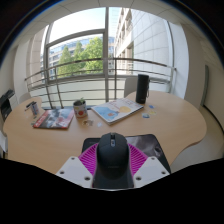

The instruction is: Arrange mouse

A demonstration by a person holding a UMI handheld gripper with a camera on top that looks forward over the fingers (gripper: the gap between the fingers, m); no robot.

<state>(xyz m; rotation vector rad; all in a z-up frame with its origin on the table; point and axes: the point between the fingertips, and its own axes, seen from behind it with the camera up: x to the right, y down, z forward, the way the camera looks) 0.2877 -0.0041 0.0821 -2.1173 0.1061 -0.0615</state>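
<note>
Tabletop edges first, going from the left: the round pale wooden table (170, 125) carries, near its left edge, a small pale cup (32, 107) and a flat colourful magazine (52, 118). Next to the right comes a white mug with greenery in it (80, 107), then a light blue open booklet (117, 109) lying flat near the far edge. A tall black cylindrical speaker (142, 88) stands upright at the far edge, with a small white item (146, 115) just before it. The right part of the tabletop is bare wood out to its curved edge. A dark square mouse mat (147, 146) lies at the near edge, just ahead of the fingers.

The dark grey, smooth, rounded computer mouse (111, 152) sits between the two fingers, its nose pointing away over the mat.

The gripper (111, 163) points level across the table toward the window railing. Its magenta pads (90, 157) press against both flanks of the mouse, so the fingers are narrowed and holding it.
</note>
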